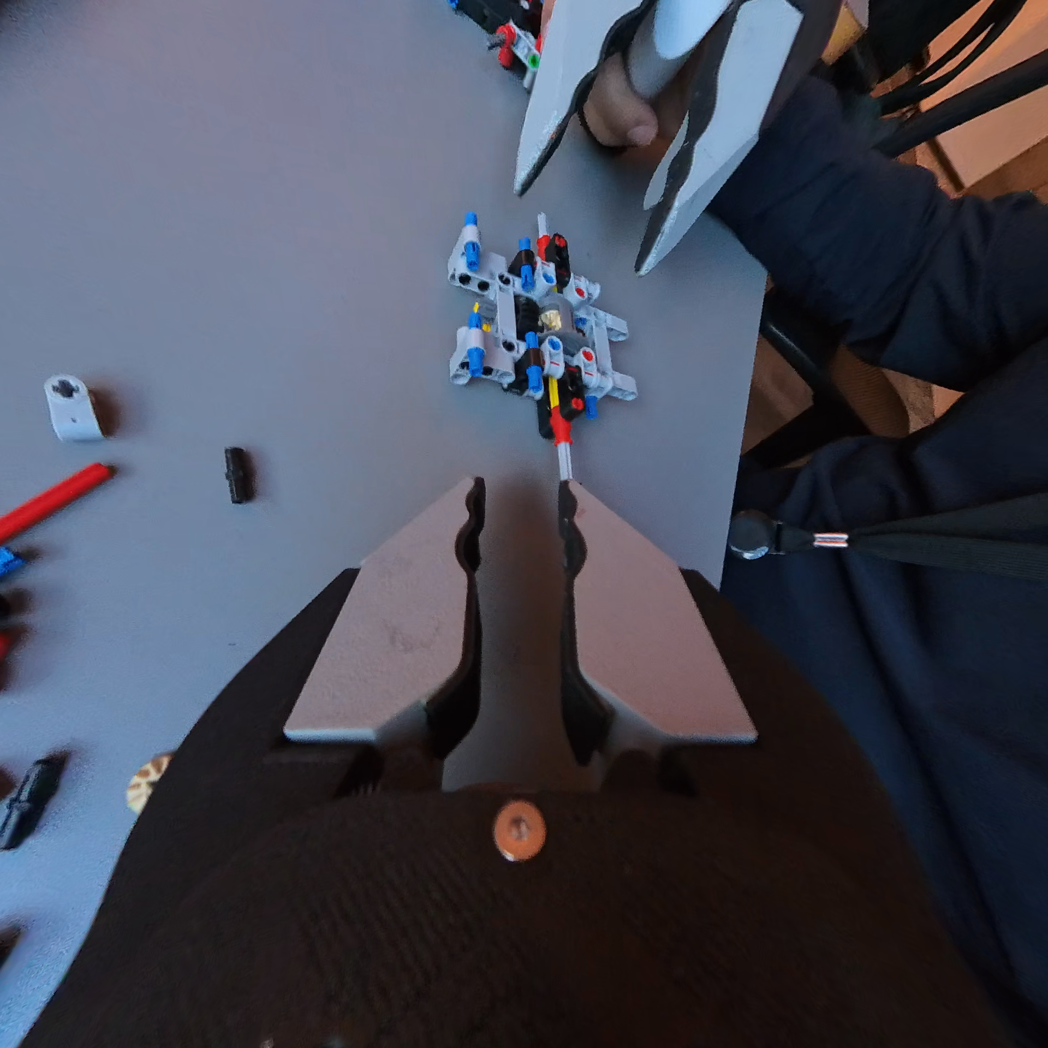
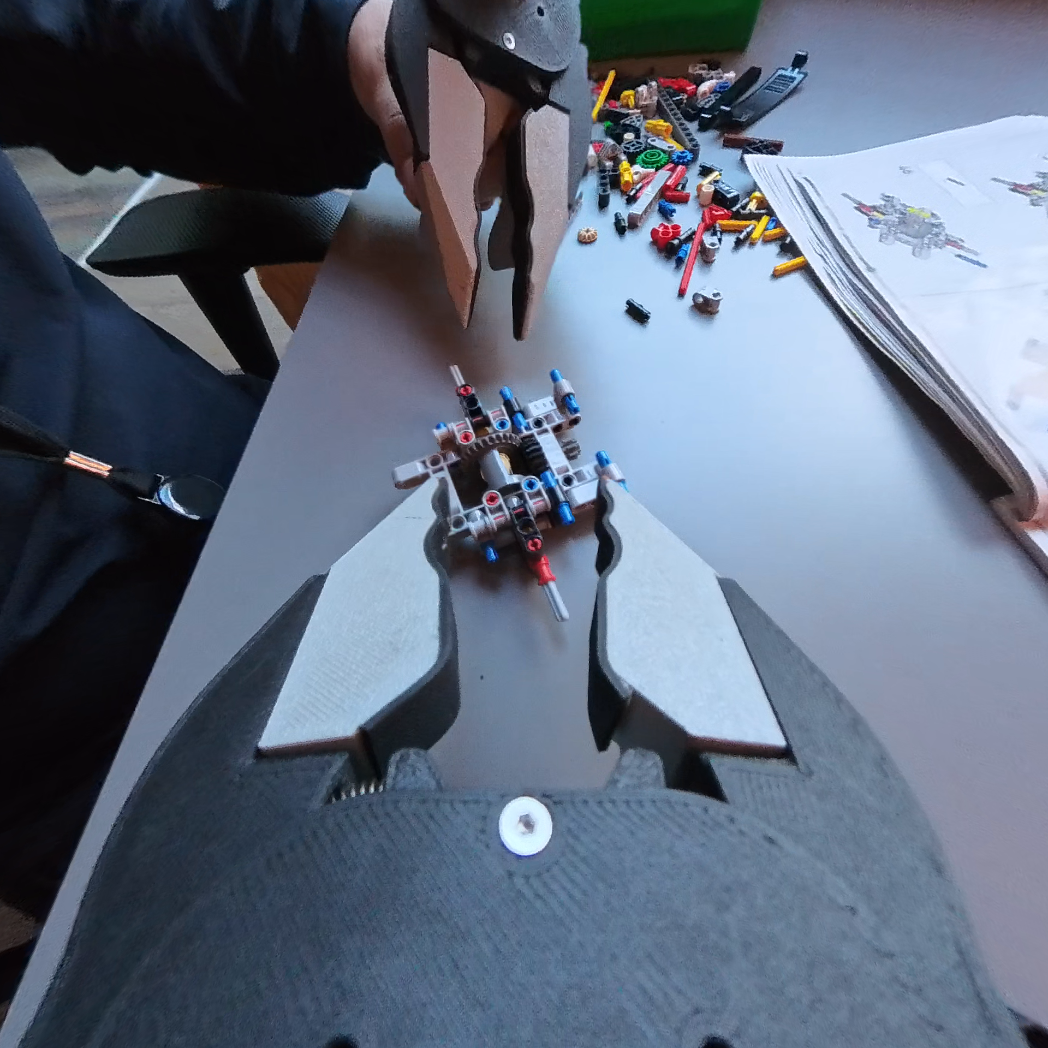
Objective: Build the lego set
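The right gripper (image 2: pixel 519 499), jaws wide, hangs over the grey brick assembly (image 2: pixel 510 470) without clamping it. Only its view shows the booklet (image 2: pixel 935 238) and loose-parts pile (image 2: pixel 675 153). The left gripper (image 1: pixel 522 482) is narrowly parted, bare, beside the table edge (image 1: pixel 743 397).

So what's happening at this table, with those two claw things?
A person holds a two-fingered gripper in each hand over a grey table. Between them lies a small grey toy-brick assembly with gears and blue and red pins. The right gripper is open, its fingers either side of the assembly's near end. The left gripper hangs just off the assembly's other end, open and holding nothing. Loose bricks and an open instruction booklet lie farther along.
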